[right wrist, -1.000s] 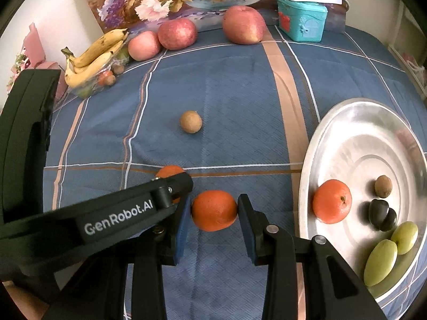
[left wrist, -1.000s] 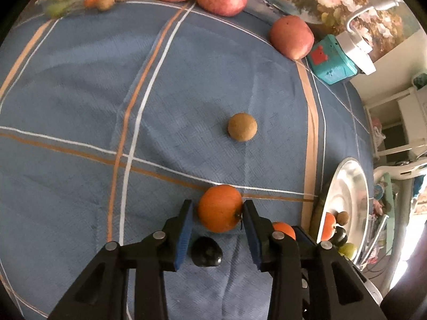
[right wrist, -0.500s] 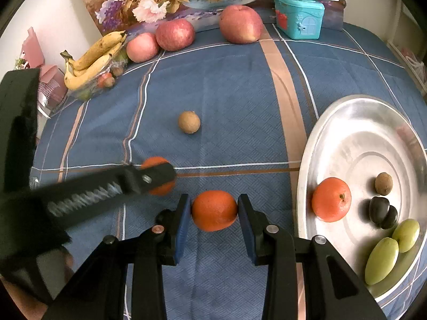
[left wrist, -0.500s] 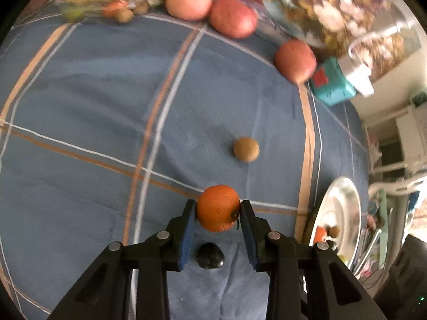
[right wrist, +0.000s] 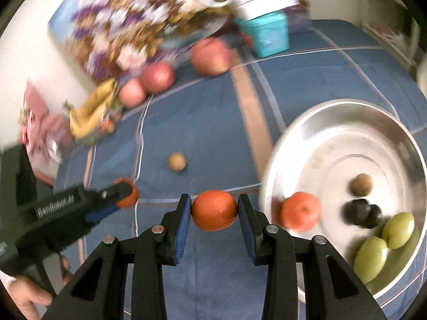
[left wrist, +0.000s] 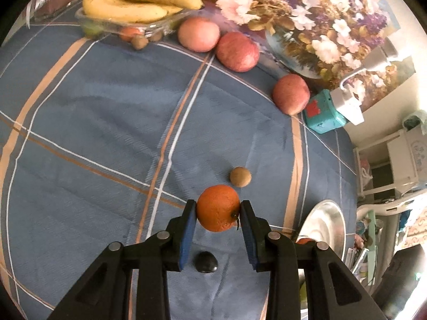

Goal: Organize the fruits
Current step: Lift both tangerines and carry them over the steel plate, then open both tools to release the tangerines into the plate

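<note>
A: Left tongs [left wrist: 218,206], what state?

B: Narrowly parted, blue pads [left wrist: 186,229] pressed on either side of a round orange tangerine [left wrist: 217,209]. Just been closing on it. Pointing steeply down at the blue checked cloth [left wrist: 93,120].

A: And the right tongs [right wrist: 214,202]?

B: Same story: gripping a second round orange tangerine [right wrist: 214,212] between the pads, no gap on either side. Hard to say whether either fruit is clear of the cloth.

A: Where in relation to the round silver metal plate [right wrist: 333,122]?

B: Right-hand fruit just beside the plate's near rim, still outside it. Left-hand fruit further off, well apart from the rim.

A: Inside the plate?

B: A third orange tangerine [right wrist: 300,211] near the rim, a small brown round fruit [right wrist: 360,184], two dark plums [right wrist: 361,213] touching, two green oval fruits [right wrist: 371,254] side by side.

A: Loose on the cloth?

B: Another small brown ball-shaped fruit [left wrist: 240,176] just beyond the left tongs, a dark glossy plum [left wrist: 205,262] beneath them. Further back three red apples [left wrist: 237,51], yellow bananas [left wrist: 138,2] on a clear tray, a teal box [left wrist: 323,116].

A: Anything else?

B: Right view badly blurred; a person's hand [right wrist: 29,296] at its lower left, on the left tongs' handle.
</note>
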